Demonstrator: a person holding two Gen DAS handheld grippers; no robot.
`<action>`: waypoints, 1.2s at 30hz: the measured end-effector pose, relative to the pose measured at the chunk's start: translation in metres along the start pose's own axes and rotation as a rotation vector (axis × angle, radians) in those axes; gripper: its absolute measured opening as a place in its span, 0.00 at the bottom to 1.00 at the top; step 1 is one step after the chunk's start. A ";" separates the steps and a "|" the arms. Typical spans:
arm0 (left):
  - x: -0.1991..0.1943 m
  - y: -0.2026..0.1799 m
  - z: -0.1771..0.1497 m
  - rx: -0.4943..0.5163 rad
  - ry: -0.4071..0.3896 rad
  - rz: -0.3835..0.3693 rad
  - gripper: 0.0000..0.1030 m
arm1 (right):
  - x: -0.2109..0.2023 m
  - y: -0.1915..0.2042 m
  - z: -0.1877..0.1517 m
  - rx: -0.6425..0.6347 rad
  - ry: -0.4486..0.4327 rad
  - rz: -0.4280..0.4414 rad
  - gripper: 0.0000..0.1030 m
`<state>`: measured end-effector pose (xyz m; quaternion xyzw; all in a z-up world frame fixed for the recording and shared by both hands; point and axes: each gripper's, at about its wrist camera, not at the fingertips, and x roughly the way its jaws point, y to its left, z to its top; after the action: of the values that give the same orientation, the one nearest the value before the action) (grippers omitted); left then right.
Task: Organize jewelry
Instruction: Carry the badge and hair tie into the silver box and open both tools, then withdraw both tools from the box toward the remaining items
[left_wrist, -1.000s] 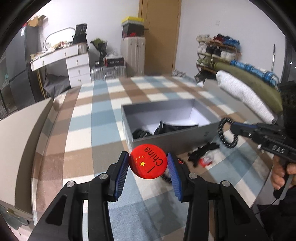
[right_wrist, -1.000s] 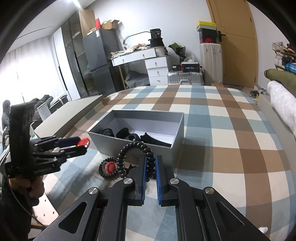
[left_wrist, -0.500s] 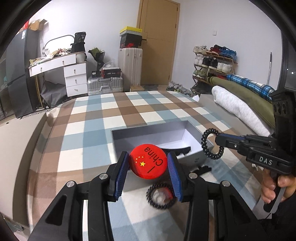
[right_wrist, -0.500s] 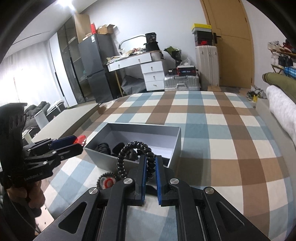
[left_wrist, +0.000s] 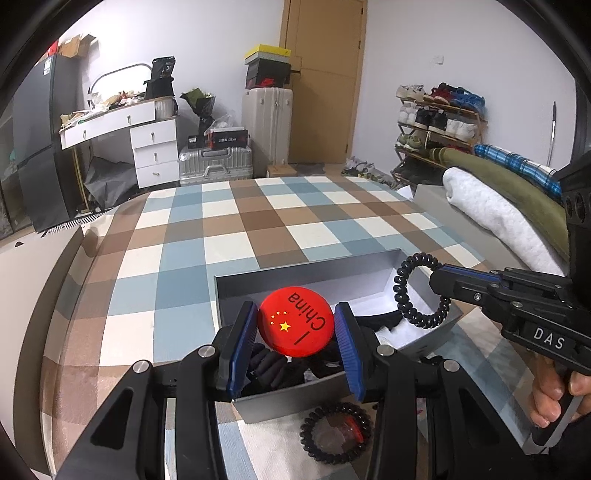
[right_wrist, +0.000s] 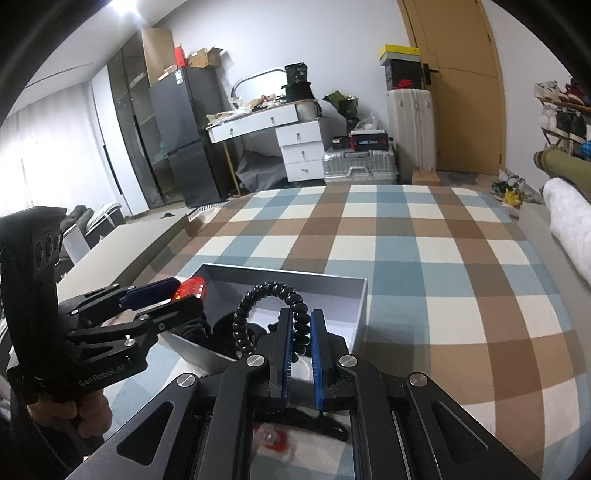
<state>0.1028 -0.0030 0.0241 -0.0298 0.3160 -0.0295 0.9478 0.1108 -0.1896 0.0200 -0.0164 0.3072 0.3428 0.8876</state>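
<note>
While both tongs hang over the open grey rectangular cardboard box (left_wrist: 236, 291), each is clamped on one item. The left tongs (left_wrist: 296, 328) stand about a badge-width apart, blue ribbed pads (left_wrist: 239, 341) pressing the rim of a round glossy red pin badge (left_wrist: 295, 321) printed with yellow stars and "I China"; from the right wrist view the badge (right_wrist: 190, 288) shows edge-on above the box's near left corner. The right tongs (right_wrist: 300, 332) are nearly together, pinching one side of a black spiral-coil hair tie (right_wrist: 271, 293), its loop standing upright above the pads. From the left wrist view this tie (left_wrist: 415, 291) hangs over the box's right wall.

Box interior: pale lining, dark soft items piled at the near end (left_wrist: 266, 363), too jumbled to name.

In front of the box, on the blue, brown and cream checked bedspread (left_wrist: 221, 236), lies a second black coiled hair tie (left_wrist: 336, 432), flat, ringed around something clear with red in it; blurred.
</note>
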 end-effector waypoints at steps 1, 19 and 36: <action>0.002 -0.001 0.000 0.002 0.004 0.003 0.36 | 0.002 0.000 0.000 0.001 0.004 -0.001 0.08; 0.014 -0.008 -0.005 0.025 0.037 0.044 0.36 | 0.035 0.008 -0.003 -0.019 0.066 -0.020 0.08; -0.022 -0.014 -0.011 0.002 0.038 -0.003 0.68 | -0.009 0.003 -0.001 -0.002 0.013 -0.010 0.44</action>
<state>0.0779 -0.0161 0.0301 -0.0291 0.3340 -0.0319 0.9416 0.1032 -0.1934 0.0245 -0.0213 0.3125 0.3386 0.8873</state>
